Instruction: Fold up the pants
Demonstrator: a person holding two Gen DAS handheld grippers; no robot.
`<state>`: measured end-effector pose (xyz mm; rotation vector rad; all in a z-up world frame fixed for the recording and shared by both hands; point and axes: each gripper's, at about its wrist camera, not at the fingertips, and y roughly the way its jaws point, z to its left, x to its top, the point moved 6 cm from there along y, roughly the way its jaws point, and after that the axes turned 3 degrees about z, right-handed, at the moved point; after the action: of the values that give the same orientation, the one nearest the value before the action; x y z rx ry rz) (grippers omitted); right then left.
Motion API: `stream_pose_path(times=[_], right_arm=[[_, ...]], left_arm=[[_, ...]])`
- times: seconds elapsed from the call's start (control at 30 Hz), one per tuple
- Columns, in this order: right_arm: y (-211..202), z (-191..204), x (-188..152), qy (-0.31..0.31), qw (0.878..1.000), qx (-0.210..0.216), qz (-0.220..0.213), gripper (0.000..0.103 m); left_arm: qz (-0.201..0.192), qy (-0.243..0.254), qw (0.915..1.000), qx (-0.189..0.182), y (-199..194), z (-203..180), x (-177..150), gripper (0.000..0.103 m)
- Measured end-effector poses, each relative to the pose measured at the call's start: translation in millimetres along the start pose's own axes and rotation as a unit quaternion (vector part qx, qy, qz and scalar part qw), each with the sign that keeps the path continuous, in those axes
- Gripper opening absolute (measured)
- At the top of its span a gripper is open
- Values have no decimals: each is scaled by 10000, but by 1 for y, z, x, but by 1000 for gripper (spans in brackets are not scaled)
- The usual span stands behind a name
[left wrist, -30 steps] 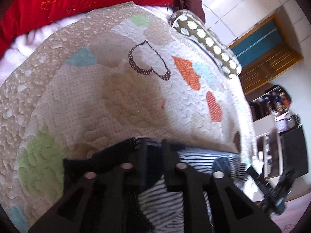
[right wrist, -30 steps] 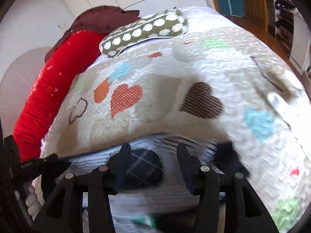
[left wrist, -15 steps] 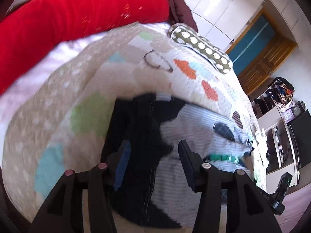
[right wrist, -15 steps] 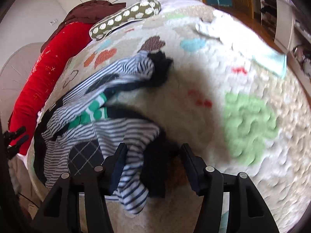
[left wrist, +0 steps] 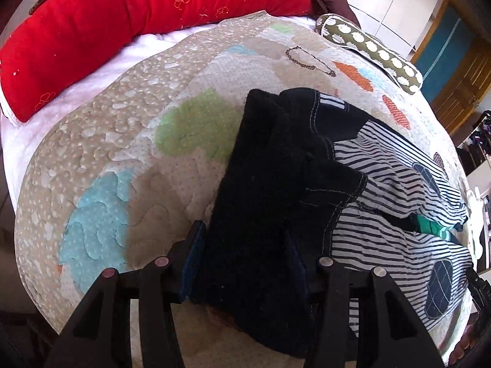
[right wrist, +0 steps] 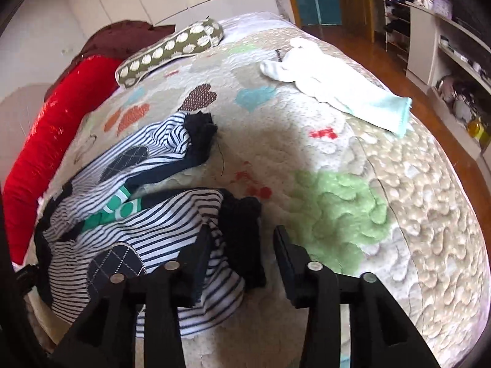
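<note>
Striped pants with dark cuffs and a dark waistband lie spread across a quilted bedspread, their long axis running from one gripper to the other. The left gripper stands over the dark waistband end, jaws half apart after opening, the black cloth lying between them; whether either pad is touching the fabric is hard to judge from this angle. The right gripper has its jaws parted again too, straddling the near leg's dark cuff without pinching it, while the second cuff lies farther up the bed. Each hand is thus nearest its own end of the garment, and the coming fold looks to turn on bringing cuffs toward waistband along that axis. A white towel lies well apart to the right.
</note>
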<state>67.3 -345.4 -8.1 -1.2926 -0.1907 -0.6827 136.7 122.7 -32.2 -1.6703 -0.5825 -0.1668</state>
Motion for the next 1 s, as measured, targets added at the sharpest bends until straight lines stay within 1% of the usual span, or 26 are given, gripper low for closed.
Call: stream_pose_path(times=[0.1, 0.17, 0.27, 0.33, 0.43, 0.5, 0.57, 0.63, 0.67, 0.7, 0.8, 0.9, 0.97, 1.0], right_arm=[[-13, -10, 0, 124, 9998, 43, -144, 52], [-18, -17, 4, 201, 9995, 1, -241, 53], [-24, -22, 10, 385, 9987, 66, -341, 53], [-27, -19, 10, 383, 9981, 137, -460, 53], [-27, -15, -1, 263, 9977, -103, -615, 53], [-26, -13, -9, 248, 9975, -156, -644, 53], [-26, -13, -20, 250, 9971, -218, -685, 53], [-29, -13, -30, 206, 9959, -381, -800, 53], [-31, -13, -35, 132, 9949, -492, -875, 54], [-32, -12, -43, -19, 9935, -689, -910, 57], [-31, -10, -60, -324, 9923, -947, -734, 58], [-35, -7, -69, -404, 9922, -991, -637, 59], [-35, -7, -70, -323, 9935, -986, -460, 64], [-34, -8, -68, -156, 9953, -898, -336, 67]], left_arm=[[-6, -44, 9999, -134, 2, 3, -1, 50], [-86, 52, 9999, -102, 2, 1, -3, 51], [-264, 327, 9991, 59, 5, -8, -6, 60], [-410, 453, 9980, 175, 7, -14, -8, 69], [-670, 553, 9957, 319, 10, -20, -12, 78], [-885, 597, 9934, 428, 12, -22, -15, 81], [-1085, 615, 9910, 488, 12, -23, -16, 83], [-1255, 614, 9890, 495, 12, -22, -17, 83], [-1336, 614, 9879, 489, 11, -22, -18, 83], [-1395, 623, 9870, 492, 11, -22, -19, 84], [-1587, 669, 9838, 496, 10, -23, -20, 84], [-1634, 675, 9832, 462, 10, -23, -21, 84], [-1677, 703, 9823, 446, 9, -23, -21, 84], [-1691, 720, 9820, 439, 9, -23, -22, 84]])
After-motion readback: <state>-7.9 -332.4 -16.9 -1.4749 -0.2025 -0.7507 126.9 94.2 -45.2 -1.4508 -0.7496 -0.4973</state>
